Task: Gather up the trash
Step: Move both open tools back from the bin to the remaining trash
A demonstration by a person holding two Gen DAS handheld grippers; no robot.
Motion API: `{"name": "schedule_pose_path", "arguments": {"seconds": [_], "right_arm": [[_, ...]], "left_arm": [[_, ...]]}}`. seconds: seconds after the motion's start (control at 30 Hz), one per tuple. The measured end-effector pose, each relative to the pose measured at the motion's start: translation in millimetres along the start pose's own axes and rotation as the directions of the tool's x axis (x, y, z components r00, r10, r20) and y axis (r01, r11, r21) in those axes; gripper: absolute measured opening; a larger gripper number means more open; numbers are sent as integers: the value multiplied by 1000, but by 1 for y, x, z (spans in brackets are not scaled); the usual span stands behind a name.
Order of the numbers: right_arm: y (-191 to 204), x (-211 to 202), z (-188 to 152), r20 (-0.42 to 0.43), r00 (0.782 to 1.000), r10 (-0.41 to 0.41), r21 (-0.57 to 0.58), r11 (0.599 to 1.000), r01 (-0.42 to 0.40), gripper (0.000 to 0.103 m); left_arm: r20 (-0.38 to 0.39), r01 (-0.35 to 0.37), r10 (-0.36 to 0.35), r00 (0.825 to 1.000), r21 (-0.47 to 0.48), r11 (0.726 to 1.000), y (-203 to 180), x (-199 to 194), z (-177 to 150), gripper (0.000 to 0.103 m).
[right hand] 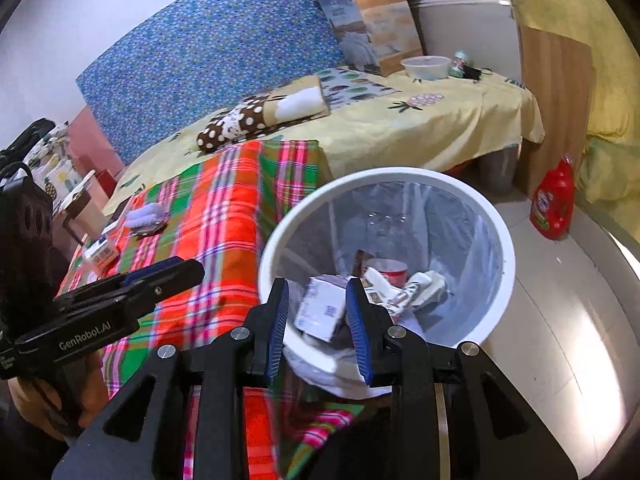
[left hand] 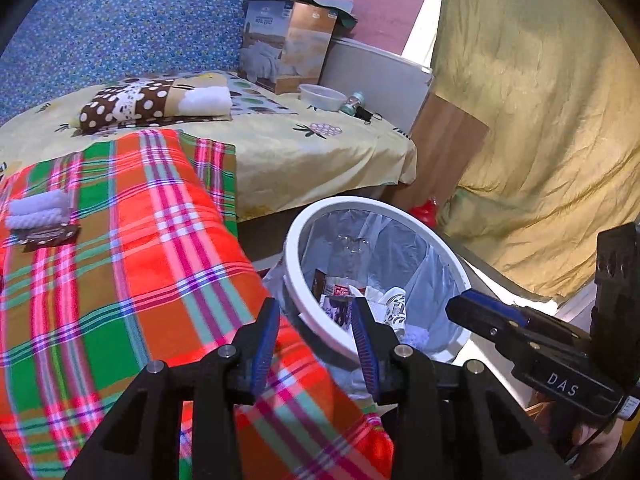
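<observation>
Trash already lies in the lined white bin [right hand: 476, 200] on the floor by the plaid blanket's [left hand: 132, 264] corner: a small carton [right hand: 320, 312], a red cup [right hand: 386, 272] and crumpled wrappers [right hand: 420, 286]. My left jaws [left hand: 316, 342] stand partly apart with nothing between them, near the bin's rim, and my right jaws [right hand: 318, 314] sit narrower, also empty, above the carton. Left to gather, I judge: a small box [right hand: 101, 253] on the blanket's far edge, perhaps the plastic tub [left hand: 322, 96] at the bed's far corner.
</observation>
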State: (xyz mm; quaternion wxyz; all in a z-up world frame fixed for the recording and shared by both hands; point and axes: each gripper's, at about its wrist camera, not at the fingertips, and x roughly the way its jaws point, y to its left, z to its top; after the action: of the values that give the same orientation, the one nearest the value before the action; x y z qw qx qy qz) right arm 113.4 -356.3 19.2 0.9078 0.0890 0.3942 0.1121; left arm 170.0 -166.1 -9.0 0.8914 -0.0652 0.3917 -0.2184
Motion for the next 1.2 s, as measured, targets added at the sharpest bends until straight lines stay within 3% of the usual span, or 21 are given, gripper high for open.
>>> {"name": "schedule_pose_path", "arguments": {"seconds": [0.47,1.2], "right_arm": [[42,-7,-6,8,998,59,-86,995,-58,33],[100,-3,-19,-27,985,171,-184,968,-173,34]], "left_arm": [[40,-52,54,998,-41,998,21,-47,-20,37],[79,-169,182,980,-157,973,73,-106,-56,37]]}}
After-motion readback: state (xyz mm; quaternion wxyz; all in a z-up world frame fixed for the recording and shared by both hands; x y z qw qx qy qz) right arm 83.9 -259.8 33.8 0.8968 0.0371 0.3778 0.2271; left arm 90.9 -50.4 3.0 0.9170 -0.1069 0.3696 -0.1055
